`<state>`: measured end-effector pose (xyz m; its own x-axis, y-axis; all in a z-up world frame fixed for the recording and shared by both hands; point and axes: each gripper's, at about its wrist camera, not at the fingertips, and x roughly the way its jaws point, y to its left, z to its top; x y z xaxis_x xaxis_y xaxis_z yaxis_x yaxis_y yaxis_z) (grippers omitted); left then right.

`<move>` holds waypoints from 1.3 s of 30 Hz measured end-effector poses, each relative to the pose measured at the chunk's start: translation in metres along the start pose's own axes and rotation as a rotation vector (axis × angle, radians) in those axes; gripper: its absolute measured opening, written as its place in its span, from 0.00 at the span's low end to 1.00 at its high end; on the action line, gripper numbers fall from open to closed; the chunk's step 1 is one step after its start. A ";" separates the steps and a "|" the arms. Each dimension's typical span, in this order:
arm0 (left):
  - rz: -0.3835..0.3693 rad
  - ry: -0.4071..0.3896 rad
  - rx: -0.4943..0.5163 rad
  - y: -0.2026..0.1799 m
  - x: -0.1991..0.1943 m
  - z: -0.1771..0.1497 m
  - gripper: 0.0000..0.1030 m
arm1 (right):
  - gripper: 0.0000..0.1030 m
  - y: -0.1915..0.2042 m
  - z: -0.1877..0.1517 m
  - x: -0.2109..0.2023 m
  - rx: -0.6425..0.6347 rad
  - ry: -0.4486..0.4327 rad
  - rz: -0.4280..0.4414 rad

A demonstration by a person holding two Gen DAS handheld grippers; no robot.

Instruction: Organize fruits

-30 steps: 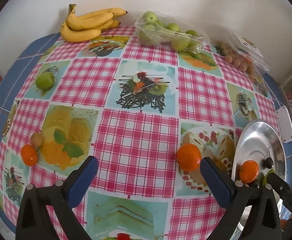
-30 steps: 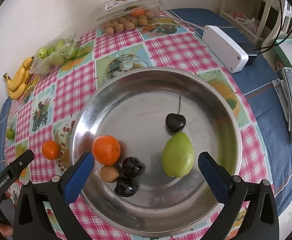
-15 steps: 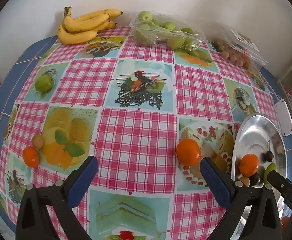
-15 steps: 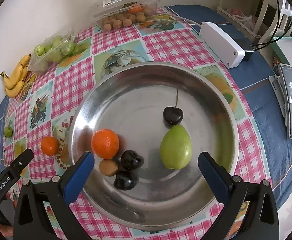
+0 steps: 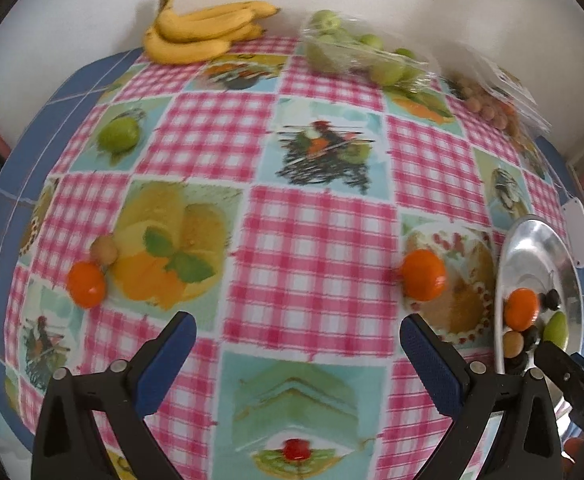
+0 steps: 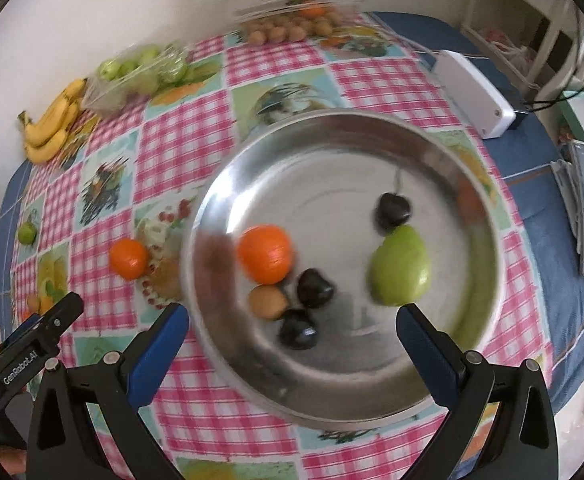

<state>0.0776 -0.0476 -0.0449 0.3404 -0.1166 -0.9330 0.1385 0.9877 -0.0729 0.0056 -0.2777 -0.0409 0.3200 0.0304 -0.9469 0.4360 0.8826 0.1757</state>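
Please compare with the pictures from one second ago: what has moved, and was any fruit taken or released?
Only the cameras shifted: both views slid sideways and blurred. No fruit was taken or released. The open left gripper and open right gripper remain empty. The orange mandarin stays on the checkered tablecloth beside the round steel tray.

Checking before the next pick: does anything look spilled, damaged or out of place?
Nothing spilled or damaged. Loose fruit remains outside the metal plate: one orange beside its rim, another orange with a small brown fruit, and a green fruit.

Left gripper (image 5: 297,346) and right gripper (image 6: 292,336) (both empty), jaws wide apart.
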 end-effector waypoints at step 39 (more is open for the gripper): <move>0.057 -0.029 -0.330 0.164 -0.012 0.004 1.00 | 1.00 0.116 -0.022 0.035 -0.225 0.050 0.119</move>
<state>0.1005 0.1152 -0.0443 0.3659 -0.0586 -0.9288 -0.1887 0.9726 -0.1357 0.0486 -0.1642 -0.0596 0.3131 0.1584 -0.9364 0.1979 0.9534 0.2275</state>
